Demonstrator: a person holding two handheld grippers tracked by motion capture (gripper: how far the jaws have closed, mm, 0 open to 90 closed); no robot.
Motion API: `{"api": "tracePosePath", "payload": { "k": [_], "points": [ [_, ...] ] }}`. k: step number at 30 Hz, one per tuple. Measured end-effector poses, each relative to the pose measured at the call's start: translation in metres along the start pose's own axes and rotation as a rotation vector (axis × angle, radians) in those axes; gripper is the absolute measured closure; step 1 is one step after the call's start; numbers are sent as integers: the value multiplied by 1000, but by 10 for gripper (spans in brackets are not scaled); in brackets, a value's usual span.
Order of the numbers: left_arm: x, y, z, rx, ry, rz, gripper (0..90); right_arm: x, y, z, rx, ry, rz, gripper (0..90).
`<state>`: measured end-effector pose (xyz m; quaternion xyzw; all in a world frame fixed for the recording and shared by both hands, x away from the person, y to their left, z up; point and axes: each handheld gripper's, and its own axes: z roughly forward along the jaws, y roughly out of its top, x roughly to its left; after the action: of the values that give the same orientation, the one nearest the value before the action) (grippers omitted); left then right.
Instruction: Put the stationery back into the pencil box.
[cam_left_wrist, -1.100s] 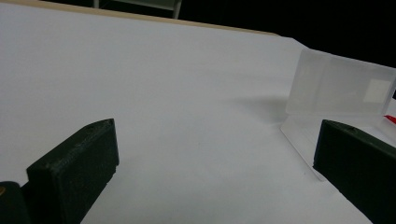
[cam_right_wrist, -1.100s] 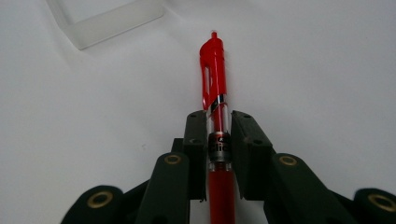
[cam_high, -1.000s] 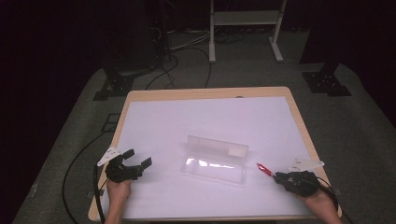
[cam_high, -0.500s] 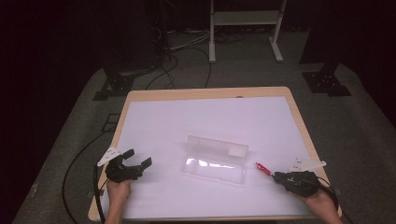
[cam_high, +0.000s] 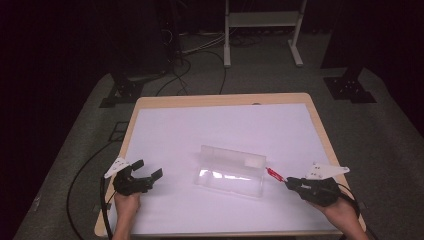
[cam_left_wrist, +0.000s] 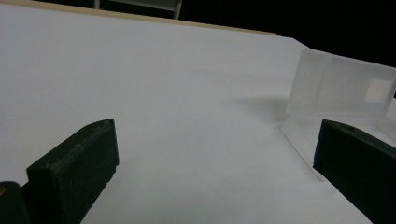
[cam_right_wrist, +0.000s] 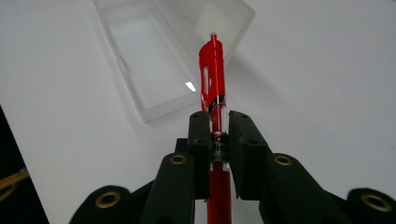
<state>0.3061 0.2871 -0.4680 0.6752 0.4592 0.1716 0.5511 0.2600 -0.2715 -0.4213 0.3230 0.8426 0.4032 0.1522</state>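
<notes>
The white table bears an open translucent pencil case. Right of the case, the right gripper pinches a red pen mid-barrel, so it could swivel and strike the case's rim. The left gripper gapes empty left of it.

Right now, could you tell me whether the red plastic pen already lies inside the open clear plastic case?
No, the red plastic pen is clamped in the right hand-held gripper, outside the open clear plastic case.
</notes>
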Motion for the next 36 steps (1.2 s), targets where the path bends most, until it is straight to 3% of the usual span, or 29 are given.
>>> {"api": "tracePosePath", "payload": {
  "k": [10, 22, 36],
  "points": [
    [0, 0, 0, 0, -1, -1, 0, 8, 22, 13, -15, 67, -43, 788],
    [0, 0, 0, -1, -2, -2, 0, 17, 49, 44, 12, 147, -119, 787],
    [1, 0, 0, -2, -2, -7, 0, 18, 63, 62, 23, 197, -132, 787]
  ]
}}
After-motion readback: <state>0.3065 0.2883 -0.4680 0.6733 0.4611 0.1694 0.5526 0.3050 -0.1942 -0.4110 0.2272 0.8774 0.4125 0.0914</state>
